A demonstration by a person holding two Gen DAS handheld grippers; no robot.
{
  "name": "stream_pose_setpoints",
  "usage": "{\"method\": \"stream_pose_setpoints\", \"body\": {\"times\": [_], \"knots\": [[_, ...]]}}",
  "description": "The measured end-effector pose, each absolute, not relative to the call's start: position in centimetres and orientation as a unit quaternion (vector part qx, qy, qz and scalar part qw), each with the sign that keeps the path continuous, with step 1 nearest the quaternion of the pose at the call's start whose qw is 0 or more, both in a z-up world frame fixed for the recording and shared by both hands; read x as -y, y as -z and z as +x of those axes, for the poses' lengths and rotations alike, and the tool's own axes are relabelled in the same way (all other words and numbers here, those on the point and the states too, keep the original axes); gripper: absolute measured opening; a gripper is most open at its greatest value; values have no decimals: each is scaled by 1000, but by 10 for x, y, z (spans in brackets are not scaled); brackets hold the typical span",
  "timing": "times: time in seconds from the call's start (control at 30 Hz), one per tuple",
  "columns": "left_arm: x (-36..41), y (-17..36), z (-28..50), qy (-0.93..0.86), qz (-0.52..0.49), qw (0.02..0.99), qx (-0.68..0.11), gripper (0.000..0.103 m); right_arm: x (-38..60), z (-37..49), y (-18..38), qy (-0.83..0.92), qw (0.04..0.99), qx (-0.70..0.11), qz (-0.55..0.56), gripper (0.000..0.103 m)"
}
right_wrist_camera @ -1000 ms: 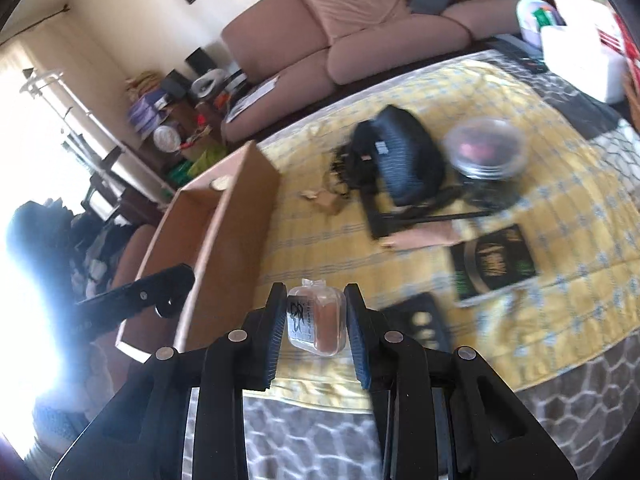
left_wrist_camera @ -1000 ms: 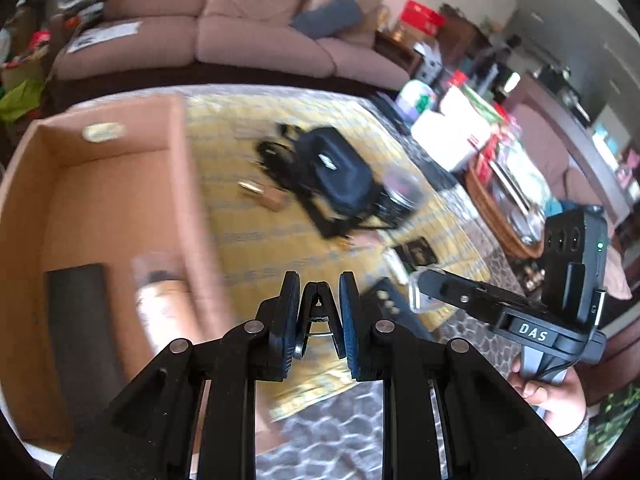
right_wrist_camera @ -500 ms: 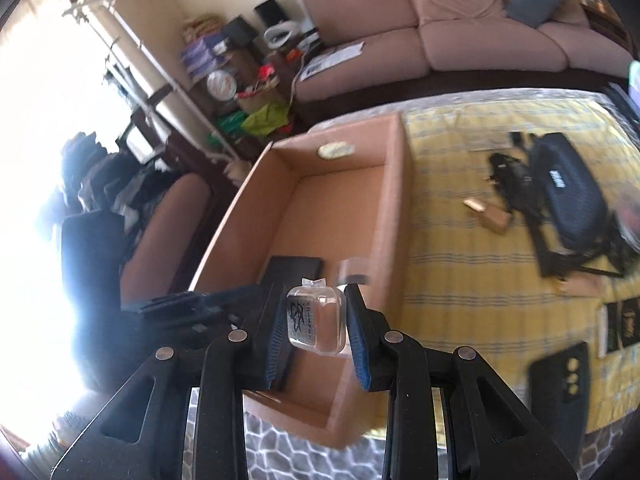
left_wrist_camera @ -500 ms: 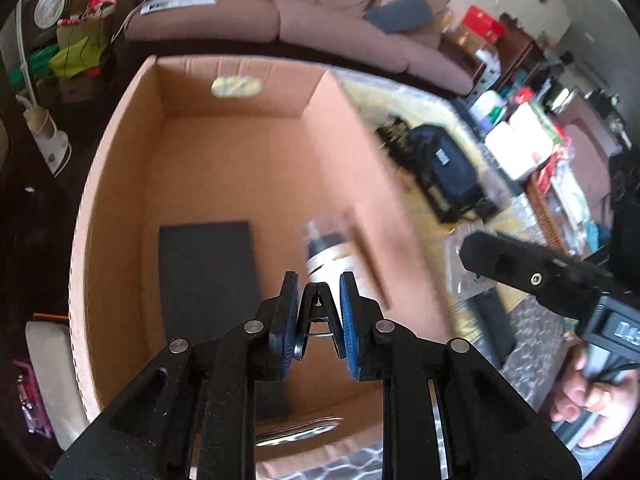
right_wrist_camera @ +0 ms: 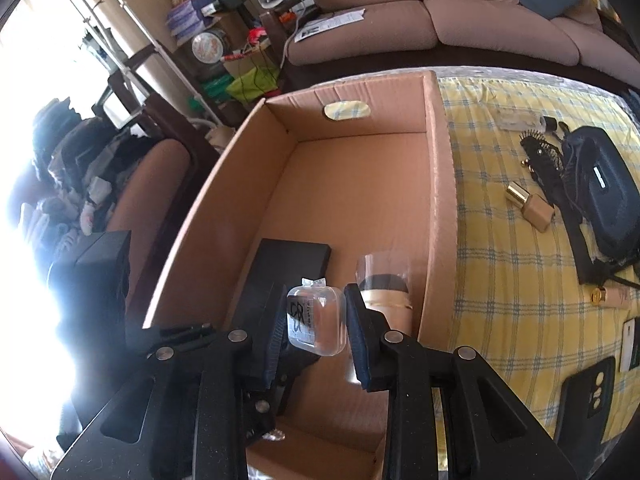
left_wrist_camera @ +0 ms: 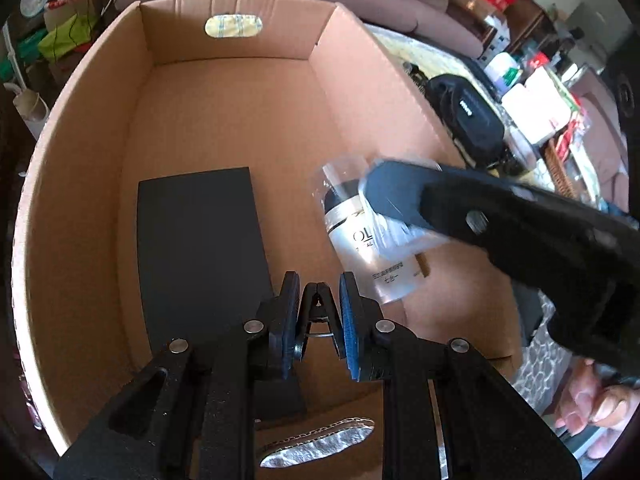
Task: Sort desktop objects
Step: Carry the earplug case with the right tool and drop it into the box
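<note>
Cardboard box (left_wrist_camera: 100,92) w/ black case (left_wrist_camera: 200,240), bottle (left_wrist_camera: 360,240)

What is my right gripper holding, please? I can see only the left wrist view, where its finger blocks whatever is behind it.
Observer: The right gripper is shut on a small clear plastic case with black writing on one side.
Operator: Thank you. Is it over the cardboard box?
Observer: Yes, it hangs above the near end of the cardboard box, between the black flat box and the bottle lying inside.
Operator: What remains on the yellow cloth near the box?
Observer: A gold-capped bottle and a hairbrush lie beside the black pouch, and a phone case lies nearer the camera.
</note>
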State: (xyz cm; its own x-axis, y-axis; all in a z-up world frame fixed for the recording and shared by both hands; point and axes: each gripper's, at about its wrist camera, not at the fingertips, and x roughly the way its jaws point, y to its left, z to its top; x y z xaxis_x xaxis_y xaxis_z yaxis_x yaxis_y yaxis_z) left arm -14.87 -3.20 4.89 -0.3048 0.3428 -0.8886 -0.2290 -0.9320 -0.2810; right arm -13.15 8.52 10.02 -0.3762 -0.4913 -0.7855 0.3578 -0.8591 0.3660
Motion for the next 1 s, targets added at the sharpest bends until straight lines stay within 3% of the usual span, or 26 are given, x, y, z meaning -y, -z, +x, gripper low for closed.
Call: {"method": "stream_pose_setpoints", "body": {"times": [0.6, 1.0], "knots": [[52, -50, -134, -811, -552, 174, 83, 18, -16, -190, -60, 779, 233, -131, 567, 29], [55, -55, -120, -817, -546, 164, 89, 19, -35, -176, -71, 797, 227, -111, 548, 36]]}}
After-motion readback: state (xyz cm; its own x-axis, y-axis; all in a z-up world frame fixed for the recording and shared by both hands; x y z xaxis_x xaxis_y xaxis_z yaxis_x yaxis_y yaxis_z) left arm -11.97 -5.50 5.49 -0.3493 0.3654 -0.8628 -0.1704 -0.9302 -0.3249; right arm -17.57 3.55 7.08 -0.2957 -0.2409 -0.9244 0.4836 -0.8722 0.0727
